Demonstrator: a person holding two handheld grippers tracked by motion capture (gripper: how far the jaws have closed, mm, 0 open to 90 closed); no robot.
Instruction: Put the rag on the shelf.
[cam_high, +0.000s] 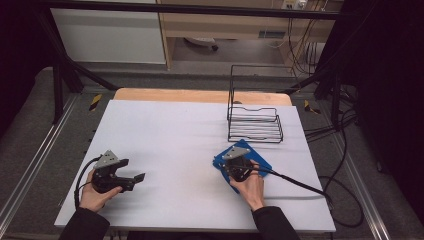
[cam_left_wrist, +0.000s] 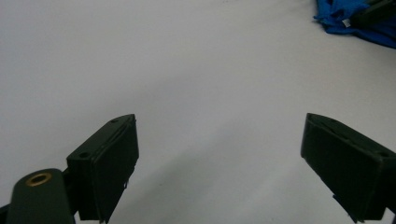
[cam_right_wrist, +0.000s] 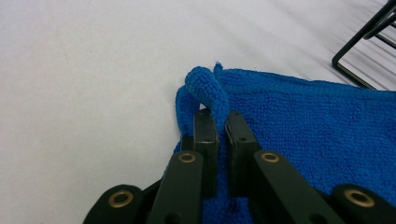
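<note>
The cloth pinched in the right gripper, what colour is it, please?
Bright blue cloth; it shows best in the right gripper view.

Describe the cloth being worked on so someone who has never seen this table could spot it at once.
On the white table, look toward its right side, just in front of the black wire rack. There a blue cloth lies flat, with the right hand-held gripper shut on a bunched fold at its edge. It is the only coloured, soft item; the rack is bare black wire.
</note>
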